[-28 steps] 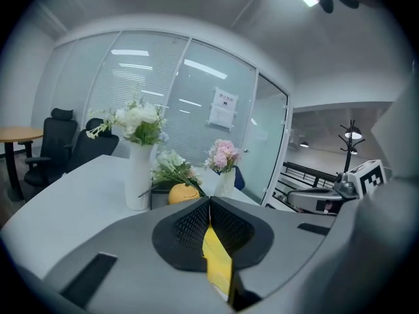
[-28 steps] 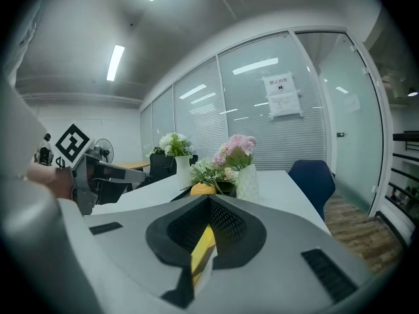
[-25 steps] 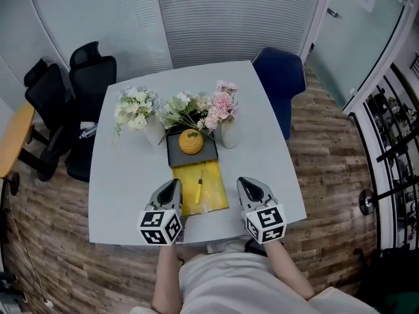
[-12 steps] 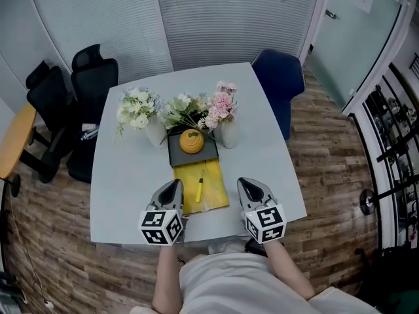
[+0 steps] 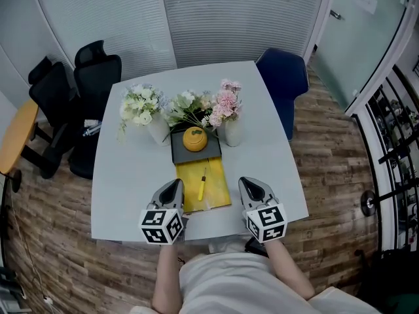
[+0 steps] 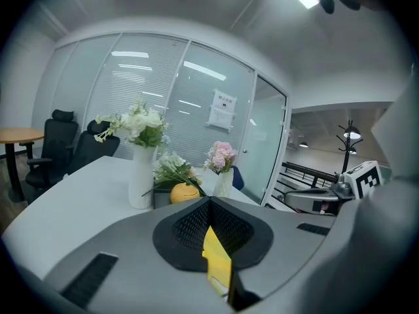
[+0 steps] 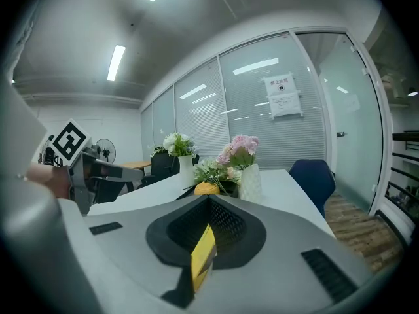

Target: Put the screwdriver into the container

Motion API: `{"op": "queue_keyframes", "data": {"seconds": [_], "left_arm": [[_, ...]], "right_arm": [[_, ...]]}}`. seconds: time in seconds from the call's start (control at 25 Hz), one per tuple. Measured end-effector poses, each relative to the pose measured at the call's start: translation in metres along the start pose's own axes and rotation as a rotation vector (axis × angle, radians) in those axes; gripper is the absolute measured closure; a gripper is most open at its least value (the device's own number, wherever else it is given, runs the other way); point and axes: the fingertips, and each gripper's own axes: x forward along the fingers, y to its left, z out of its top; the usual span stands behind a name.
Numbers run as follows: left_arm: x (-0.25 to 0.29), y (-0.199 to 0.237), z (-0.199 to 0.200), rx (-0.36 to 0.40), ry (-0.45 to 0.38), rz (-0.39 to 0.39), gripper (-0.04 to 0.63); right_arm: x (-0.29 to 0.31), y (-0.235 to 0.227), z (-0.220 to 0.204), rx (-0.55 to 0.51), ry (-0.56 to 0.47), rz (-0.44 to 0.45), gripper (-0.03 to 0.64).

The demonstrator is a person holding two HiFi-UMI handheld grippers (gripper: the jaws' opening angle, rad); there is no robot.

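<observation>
A small screwdriver (image 5: pixel 202 186) with a yellow handle lies on a yellow mat (image 5: pixel 214 190) in the middle of the white table (image 5: pixel 131 175). Just behind the mat sits a dark grey square container (image 5: pixel 196 153) with a round orange-yellow object (image 5: pixel 195 138) in it. My left gripper (image 5: pixel 175 184) hovers at the mat's left edge and my right gripper (image 5: pixel 247 183) to the mat's right. Both are shut and hold nothing. In the left gripper view the shut left gripper (image 6: pixel 211 203) hides the screwdriver, and in the right gripper view the right gripper (image 7: pixel 209 201) does the same.
Three vases of flowers stand around the container: white blooms (image 5: pixel 139 107) at left, green and white (image 5: pixel 186 110) in the middle, pink (image 5: pixel 226 103) at right. A blue chair (image 5: pixel 283 77) stands at the far right corner and black office chairs (image 5: pixel 91 77) at the left.
The head view has drifted slightly. The grippers and the screwdriver have not moved.
</observation>
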Motion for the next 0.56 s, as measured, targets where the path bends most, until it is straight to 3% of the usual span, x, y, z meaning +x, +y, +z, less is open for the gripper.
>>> {"op": "queue_keyframes", "data": {"seconds": [0.56], "left_arm": [[0.0061, 0.0068, -0.0077, -0.022, 0.021, 0.0, 0.589]], "right_arm": [[0.0048, -0.0015, -0.0046, 0.006, 0.008, 0.002, 0.603]]}}
